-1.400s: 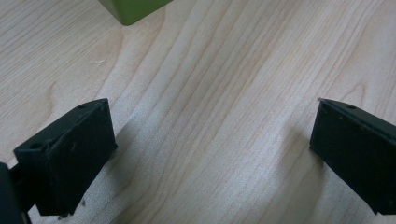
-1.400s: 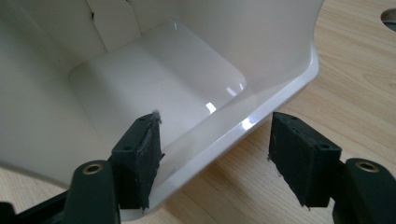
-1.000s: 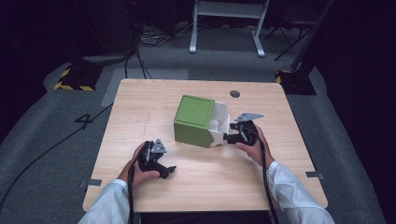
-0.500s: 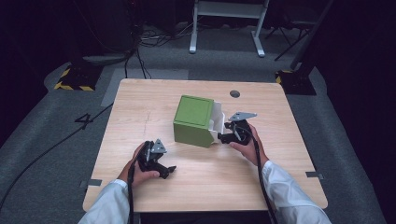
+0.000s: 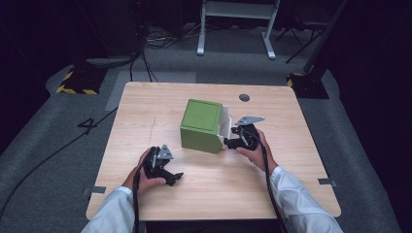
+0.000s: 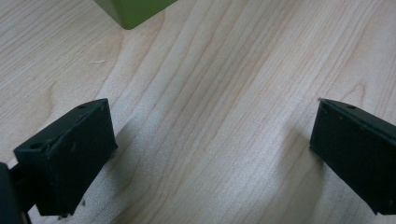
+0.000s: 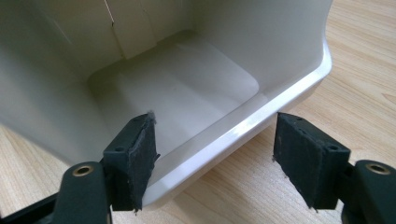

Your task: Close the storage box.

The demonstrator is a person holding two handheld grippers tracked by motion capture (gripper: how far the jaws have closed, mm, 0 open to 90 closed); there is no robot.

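Green box: a green box with a white open side lies tipped on the pale wood bench, near its middle, the opening facing the right claw.
Change: over the last second the right claw has moved in closer to the white rim; box and left claw unmoved.
Right claw: jaws apart, one inside the white rim, one outside it, not clamped.
Left claw: jaws wide apart, low over bare wood near the front edge, box corner beyond.
Room: open bench left of and behind the box.
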